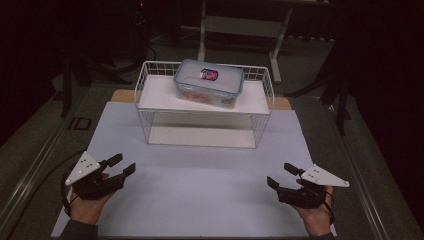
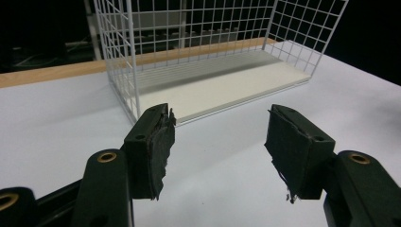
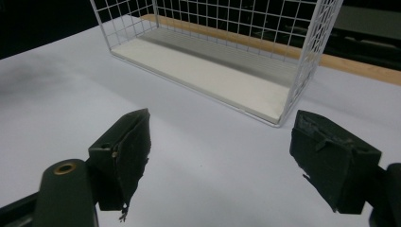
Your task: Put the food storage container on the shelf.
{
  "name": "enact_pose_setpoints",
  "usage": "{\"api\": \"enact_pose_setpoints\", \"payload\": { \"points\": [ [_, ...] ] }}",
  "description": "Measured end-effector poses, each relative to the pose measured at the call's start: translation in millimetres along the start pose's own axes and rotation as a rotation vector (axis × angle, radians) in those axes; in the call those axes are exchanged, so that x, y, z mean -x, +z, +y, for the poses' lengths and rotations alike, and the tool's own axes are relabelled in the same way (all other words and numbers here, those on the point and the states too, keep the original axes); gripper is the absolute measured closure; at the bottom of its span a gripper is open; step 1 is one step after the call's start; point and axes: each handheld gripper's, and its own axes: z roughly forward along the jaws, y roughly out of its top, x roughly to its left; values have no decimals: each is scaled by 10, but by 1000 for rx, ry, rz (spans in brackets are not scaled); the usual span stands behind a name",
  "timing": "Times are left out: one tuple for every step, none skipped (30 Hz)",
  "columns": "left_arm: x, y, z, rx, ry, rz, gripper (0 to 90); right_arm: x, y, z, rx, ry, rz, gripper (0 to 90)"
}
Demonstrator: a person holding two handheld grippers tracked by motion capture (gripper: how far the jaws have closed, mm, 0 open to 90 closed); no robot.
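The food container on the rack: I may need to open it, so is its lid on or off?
On. The clear lid sits flat over the food container.

Left gripper (image 1: pixel 122 167): low at the lower left of the high view, jaws apart, nothing between them.
Left hand (image 1: pixel 89 202): holds it from below, pointing up and right.
Right gripper (image 1: pixel 282 176): lower right, jaws wide apart, nothing between them.
Right hand (image 1: pixel 314 212): holds it, pointing up and left.
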Motion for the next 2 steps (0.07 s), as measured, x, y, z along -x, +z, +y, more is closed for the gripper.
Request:
{"api": "enact_pose_setpoints", "payload": {
  "points": [
    [1,-5,-4,0,0,2,403,-2,5,-7,1,-2,-1,209],
    [0,-12,-11,2,5,6,403,-4,14,-14,1,-5,1,209]
  ]
}}
